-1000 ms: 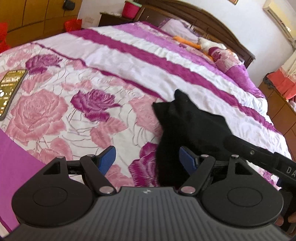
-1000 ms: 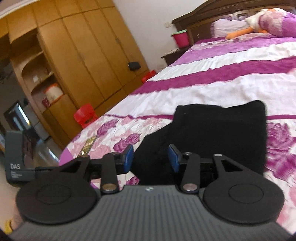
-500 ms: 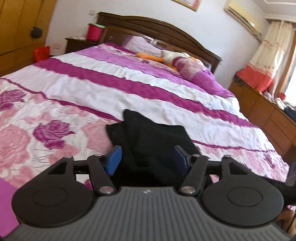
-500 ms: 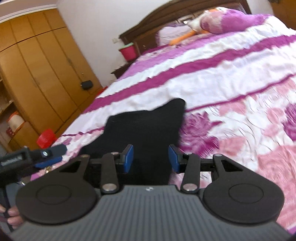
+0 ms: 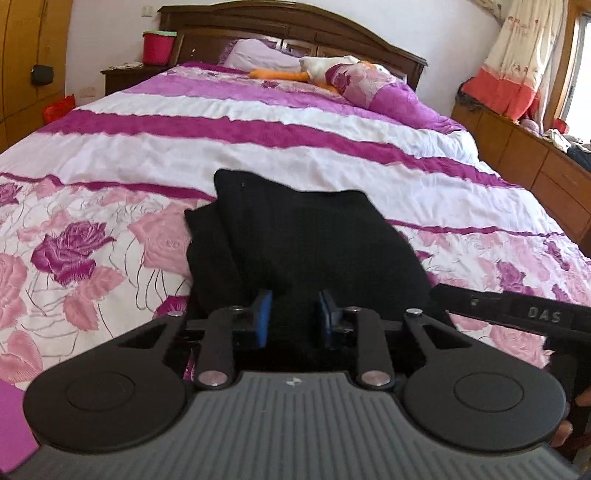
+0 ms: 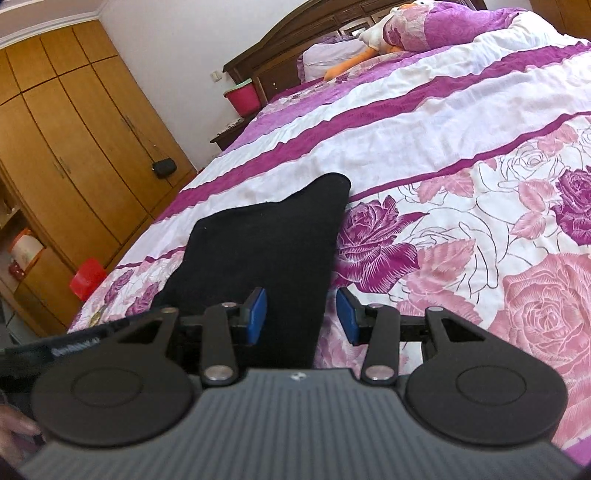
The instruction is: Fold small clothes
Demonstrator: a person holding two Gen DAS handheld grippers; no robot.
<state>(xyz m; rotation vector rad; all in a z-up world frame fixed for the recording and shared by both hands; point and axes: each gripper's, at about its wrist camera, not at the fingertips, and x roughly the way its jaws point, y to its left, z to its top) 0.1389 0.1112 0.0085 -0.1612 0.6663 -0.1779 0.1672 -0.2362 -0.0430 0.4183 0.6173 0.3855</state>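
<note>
Black garment (image 5: 303,236) on floral bedspread (image 5: 110,206), left tongs (image 5: 295,314) just closing around its near edge, right tongs (image 6: 301,314) parted over its corner

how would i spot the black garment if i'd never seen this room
Start from the big bed with the dark wooden headboard and purple striped, rose-printed cover. On the rose-printed near end lies one flat black garment. It is the only plain dark thing on that bright cover.

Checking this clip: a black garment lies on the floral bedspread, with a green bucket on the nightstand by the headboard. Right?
Not quite: the bucket is red with only a green rim, as the left wrist view shows. The black garment does lie on the floral bedspread, and the bucket stands on the nightstand by the headboard.
</note>
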